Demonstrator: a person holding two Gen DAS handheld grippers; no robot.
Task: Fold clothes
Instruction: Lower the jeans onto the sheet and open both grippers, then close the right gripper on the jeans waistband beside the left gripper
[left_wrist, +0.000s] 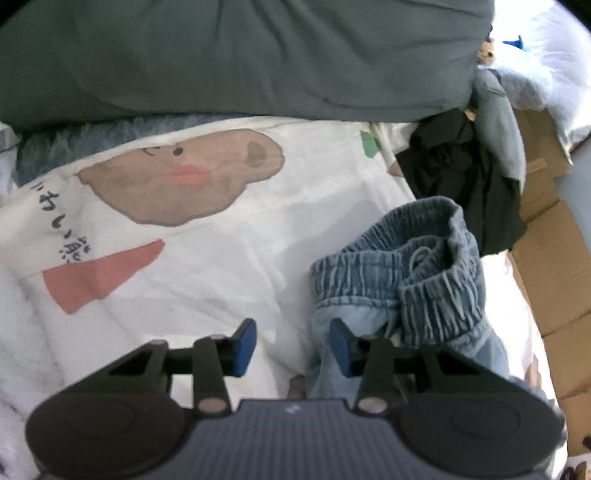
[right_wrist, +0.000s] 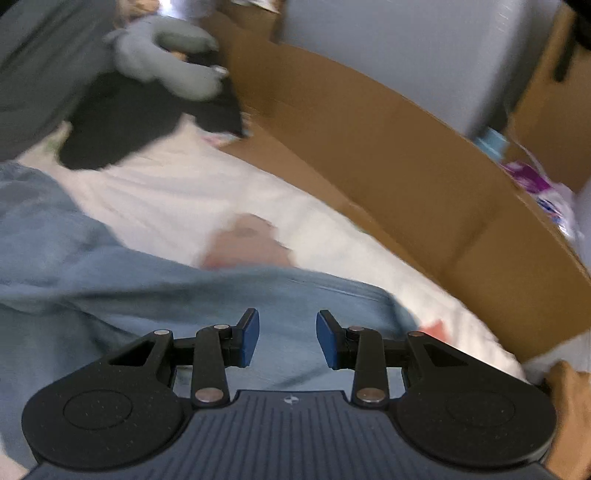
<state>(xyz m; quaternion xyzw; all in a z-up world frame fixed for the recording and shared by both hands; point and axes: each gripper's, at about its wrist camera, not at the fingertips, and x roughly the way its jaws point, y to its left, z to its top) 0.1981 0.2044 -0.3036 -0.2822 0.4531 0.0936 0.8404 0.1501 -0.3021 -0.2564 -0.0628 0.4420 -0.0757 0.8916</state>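
Light blue denim pants (left_wrist: 402, 273) with an elastic waistband lie bunched on a white printed sheet (left_wrist: 207, 258). My left gripper (left_wrist: 292, 347) is open and empty, just left of the pants' near edge. In the right wrist view the pants' leg (right_wrist: 110, 288) spreads across the sheet (right_wrist: 177, 192). My right gripper (right_wrist: 287, 338) is open and empty, hovering over the blue cloth.
A dark grey-green cushion (left_wrist: 236, 55) lies across the back. A black garment (left_wrist: 461, 177) and a grey one (left_wrist: 498, 122) sit at the far right; both show in the right wrist view, black (right_wrist: 140, 118) and grey (right_wrist: 170, 55). Cardboard boxes (right_wrist: 388, 147) border the right side.
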